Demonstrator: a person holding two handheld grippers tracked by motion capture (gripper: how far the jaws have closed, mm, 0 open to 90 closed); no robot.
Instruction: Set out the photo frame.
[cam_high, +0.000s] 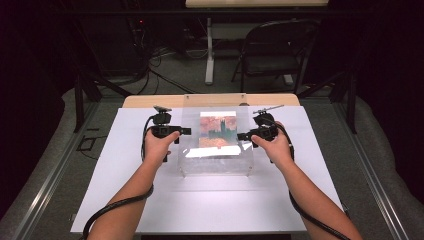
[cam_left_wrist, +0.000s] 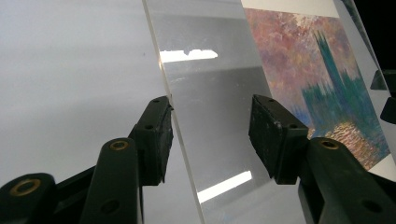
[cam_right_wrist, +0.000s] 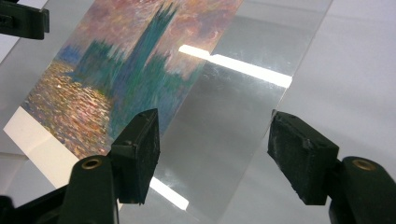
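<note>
The clear sheet (cam_high: 216, 150) is lying in the middle of the white surface (cam_high: 120, 200), with a print (cam_high: 218, 129) of a painting seen through it. The print is showing a green tower over orange water under a pink sky. From the high view I cannot tell if the print is lying under the sheet or is fixed to it. Bright stripes of light are reflecting on the sheet.

The left tongs (cam_high: 186, 131) are standing at the left edge of the sheet, and the right tongs (cam_high: 242, 135) at its right edge, so the sheet is lying between the two. Each is being held in one hand of the person, and a black cable is trailing back from each along the forearm.

In the left gripper view the left tongs (cam_left_wrist: 210, 135) are spread, with the edge of the sheet (cam_left_wrist: 205, 102) passing between the two pads. One pad is just beside the edge, the other is apart from it, so they are not pinching it. In the right gripper view the right tongs (cam_right_wrist: 212, 151) are also spread, and the corner part of the sheet (cam_right_wrist: 224, 121) is lying between the pads, without touching them.

Behind the surface a folding chair (cam_high: 275, 50) is standing on the grey floor.
</note>
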